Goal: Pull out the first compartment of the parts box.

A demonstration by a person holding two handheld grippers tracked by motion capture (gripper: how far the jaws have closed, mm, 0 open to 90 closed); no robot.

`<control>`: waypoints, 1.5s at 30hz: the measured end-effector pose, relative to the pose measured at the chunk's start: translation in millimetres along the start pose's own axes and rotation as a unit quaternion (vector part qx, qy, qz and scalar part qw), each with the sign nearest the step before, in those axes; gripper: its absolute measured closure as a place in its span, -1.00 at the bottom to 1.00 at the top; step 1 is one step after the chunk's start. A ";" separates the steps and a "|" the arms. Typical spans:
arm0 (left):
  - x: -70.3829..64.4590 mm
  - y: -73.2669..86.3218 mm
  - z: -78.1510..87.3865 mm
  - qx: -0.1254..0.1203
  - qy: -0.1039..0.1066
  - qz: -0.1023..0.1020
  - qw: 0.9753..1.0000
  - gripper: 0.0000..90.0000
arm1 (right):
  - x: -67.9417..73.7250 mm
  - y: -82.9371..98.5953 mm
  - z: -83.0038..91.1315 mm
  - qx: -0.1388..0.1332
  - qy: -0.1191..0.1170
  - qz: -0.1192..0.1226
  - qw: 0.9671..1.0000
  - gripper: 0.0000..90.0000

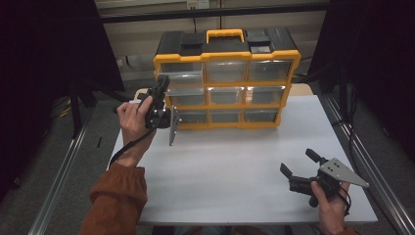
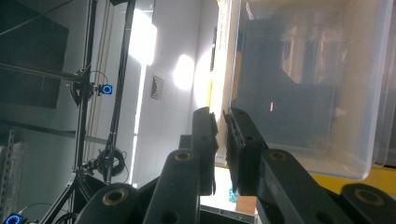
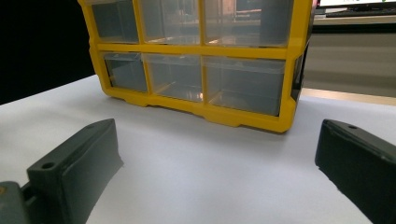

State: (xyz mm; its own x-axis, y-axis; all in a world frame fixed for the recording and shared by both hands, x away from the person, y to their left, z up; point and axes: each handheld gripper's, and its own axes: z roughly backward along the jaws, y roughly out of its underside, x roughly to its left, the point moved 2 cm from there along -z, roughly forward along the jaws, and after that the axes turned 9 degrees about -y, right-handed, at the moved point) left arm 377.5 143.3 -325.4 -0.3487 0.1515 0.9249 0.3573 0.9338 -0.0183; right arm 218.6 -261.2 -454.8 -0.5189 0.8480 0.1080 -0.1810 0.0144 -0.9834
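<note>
Clear drawer (image 1: 181,81) pulled toward person, left gripper (image 1: 160,89) pinching its rim.

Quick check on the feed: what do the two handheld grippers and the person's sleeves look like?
Both the left gripper and the right gripper are black with two blocky jaws. Each carries a grey three-cornered plate. A black cable trails from the left one. The sleeve is rust-orange.

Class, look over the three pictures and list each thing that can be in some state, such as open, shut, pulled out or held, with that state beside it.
Top-left drawer: pulled partly out of the organizer.
Other drawers: pushed in, flush.
Yellow organizer: upright on the table, handle down.
Left hand-held gripper: jaws almost together at the pulled-out drawer's edge; grip unclear.
Right hand-held gripper: open, holding nothing, low over the table.
</note>
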 end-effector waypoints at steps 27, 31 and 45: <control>2.9 -0.7 17.5 -0.019 -0.021 -0.002 1.000 0.83 | 0.5 0.1 0.2 0.001 0.000 0.001 1.000 -1.00; 4.1 -0.1 19.5 -0.018 -0.022 0.000 1.000 0.83 | 0.8 0.0 0.7 0.001 0.000 0.002 1.000 -1.00; 7.9 -2.6 27.5 -0.016 -0.023 0.003 1.000 0.83 | 1.0 -0.3 1.4 0.001 -0.003 0.004 1.000 -1.00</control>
State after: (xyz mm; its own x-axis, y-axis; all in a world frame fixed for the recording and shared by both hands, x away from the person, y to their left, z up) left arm 349.9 151.0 -328.5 -0.3854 0.1719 0.9066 0.3874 0.9219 -0.0102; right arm 217.0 -261.1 -454.2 -0.5255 0.8449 0.1001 -0.1777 0.0061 -0.9841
